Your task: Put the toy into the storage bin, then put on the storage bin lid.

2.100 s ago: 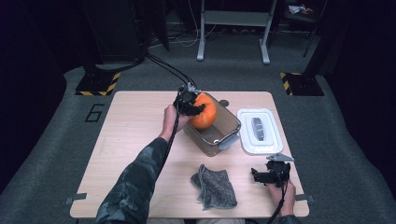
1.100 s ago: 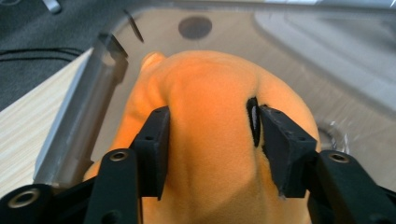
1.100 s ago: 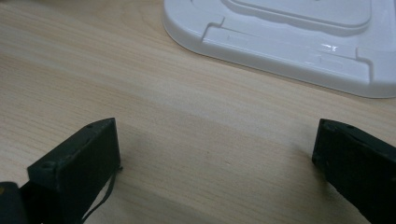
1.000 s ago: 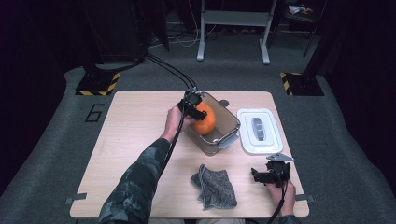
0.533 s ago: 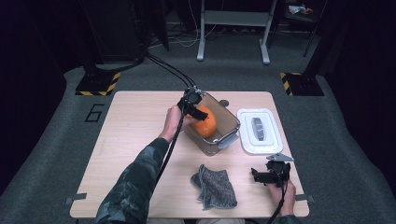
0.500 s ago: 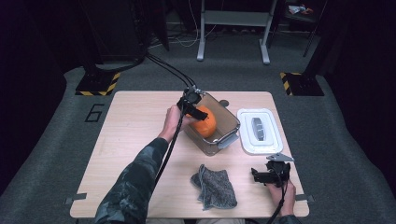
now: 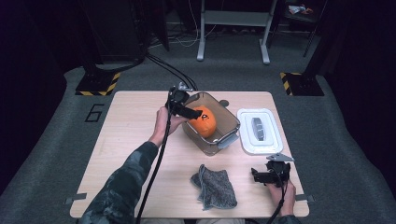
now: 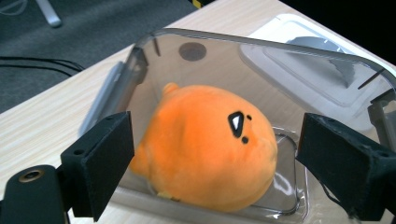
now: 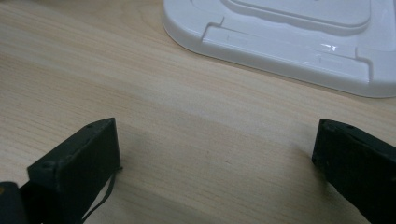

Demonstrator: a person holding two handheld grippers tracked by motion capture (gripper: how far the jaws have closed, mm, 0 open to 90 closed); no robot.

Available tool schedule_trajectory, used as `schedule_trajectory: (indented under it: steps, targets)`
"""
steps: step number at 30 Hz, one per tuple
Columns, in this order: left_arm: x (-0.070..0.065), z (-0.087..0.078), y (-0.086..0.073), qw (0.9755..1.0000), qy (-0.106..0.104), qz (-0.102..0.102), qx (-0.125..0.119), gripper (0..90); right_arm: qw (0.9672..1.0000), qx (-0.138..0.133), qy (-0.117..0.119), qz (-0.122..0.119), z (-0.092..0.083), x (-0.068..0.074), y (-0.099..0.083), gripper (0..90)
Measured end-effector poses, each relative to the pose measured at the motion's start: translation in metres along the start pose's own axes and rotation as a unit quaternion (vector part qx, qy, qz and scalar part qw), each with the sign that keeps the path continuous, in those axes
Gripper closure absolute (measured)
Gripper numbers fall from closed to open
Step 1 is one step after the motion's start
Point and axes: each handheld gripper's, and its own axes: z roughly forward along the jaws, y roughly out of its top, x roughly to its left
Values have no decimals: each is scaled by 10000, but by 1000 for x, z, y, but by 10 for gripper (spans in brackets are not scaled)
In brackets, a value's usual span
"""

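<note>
Plush and plastic meet in the high view: a round orange soft toy [image 7: 203, 122] lies inside a clear, rounded-rectangular container [image 7: 229, 122] on the pale wood-grain counter [image 7: 126, 135], the left tool [image 7: 191, 113] at the container's near-left rim. A glossy white lid [image 7: 271, 140] with a grey handle lies just beside the container, a crumpled grey cloth [image 7: 215, 186] sits near the front edge, and the right tool [image 7: 259, 175] rests near the front right corner, well apart from the toy. From the left gripper view, the toy's [image 8: 205, 149] fuzzy nap and small black face marks come clear, as do the container's [image 8: 140, 56] smoky see-through walls; the left tool [image 8: 212, 163] has just been opening and stands released, its jaws either side of the toy without pressing it. From the right gripper view, the right tool [image 9: 212, 158] is spread wide over bare wood, the lid's [image 9: 280, 51] smooth moulded edge lying ahead.
</note>
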Motion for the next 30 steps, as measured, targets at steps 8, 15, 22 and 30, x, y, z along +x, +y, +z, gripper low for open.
schedule_trajectory:
  steps: [8, 15, 22, 30]
  targets:
    - [12, -26, -23, 9994, 17, -175, -308, 104, 10000, -1, 1, 2, 0, 0, 0, 2]
    - [24, -39, -47, 9980, 71, -432, -455, 86, 10000, 4, -1, -2, 0, 0, 0, 2]
    - [31, -46, -76, 9968, 214, -591, -499, 66, 10000, 2, 0, 2, 0, 0, 0, 2]
    - [40, -43, -117, 9963, 301, -751, -295, 61, 10000, -9, 5, -35, 0, 0, 0, 2]
